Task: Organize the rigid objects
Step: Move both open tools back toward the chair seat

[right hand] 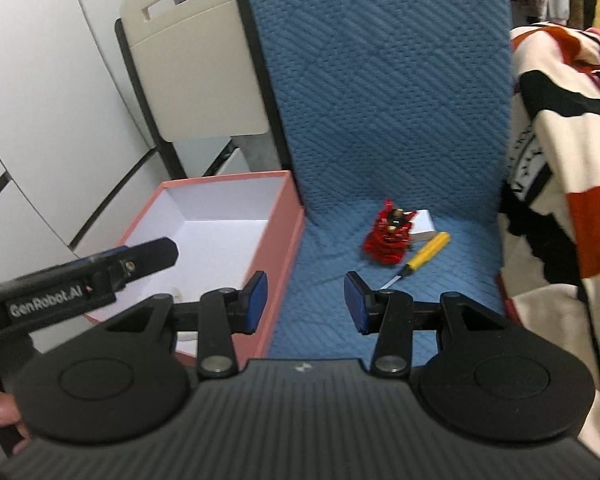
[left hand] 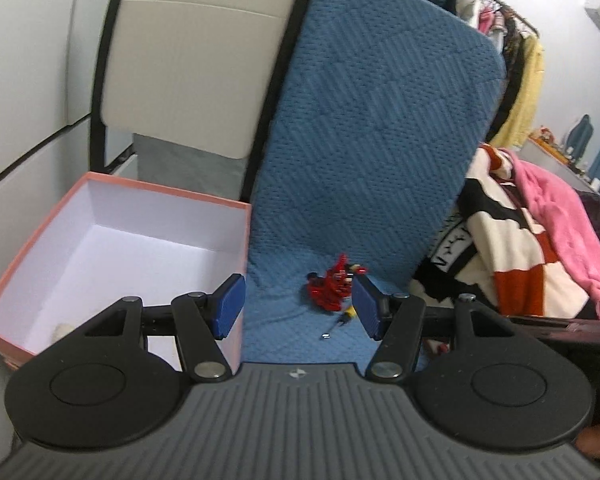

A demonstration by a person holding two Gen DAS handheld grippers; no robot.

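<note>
Red toy (right hand: 389, 238) ahead of both open, empty jaws.

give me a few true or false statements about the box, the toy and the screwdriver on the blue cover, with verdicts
1. The pink cardboard box with the white inside has its lid on. False: it is open at the top.
2. The red brick-built toy figure stands on the blue quilted cover. True.
3. The yellow-handled screwdriver lies inside the box. False: it lies on the cover beside the toy.
4. The right gripper holds the toy. False: its jaws are open and empty.
5. A small white block sits right behind the toy. True.
</note>
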